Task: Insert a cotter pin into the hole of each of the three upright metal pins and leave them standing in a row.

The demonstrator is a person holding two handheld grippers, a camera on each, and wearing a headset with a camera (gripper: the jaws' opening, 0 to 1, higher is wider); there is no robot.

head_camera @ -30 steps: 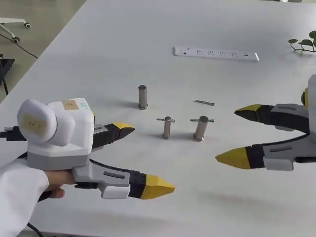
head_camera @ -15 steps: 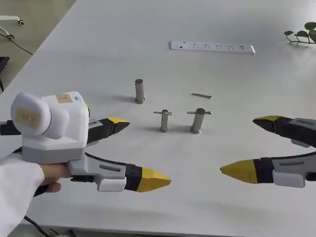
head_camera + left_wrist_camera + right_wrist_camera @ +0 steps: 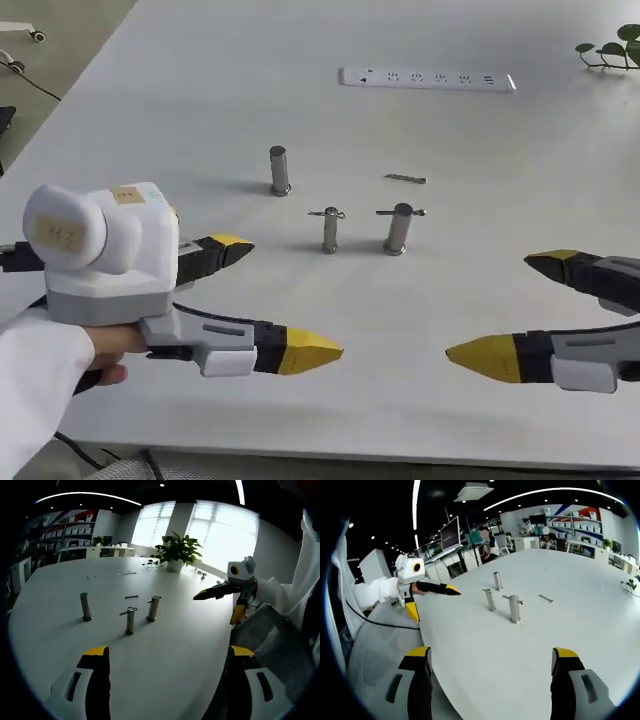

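The right gripper (image 3: 491, 655) holds its yellow-tipped jaws wide apart over the white table (image 3: 485, 650), nothing between them; straight ahead of the gap stands the nearest metal pin (image 3: 514, 610), upright, with a fitted cotter pin (image 3: 512, 599) across its head; just beyond it and slightly left stands a second metal pin (image 3: 490, 600), also crossed near its top; farthest off, a third metal pin (image 3: 497, 581) stands bare; a loose cotter pin (image 3: 545, 598) lies flat ahead of the right-hand jaw; off to the left the left gripper (image 3: 435, 605) hovers, jaws spread, at the end of a white sleeve (image 3: 372, 592).
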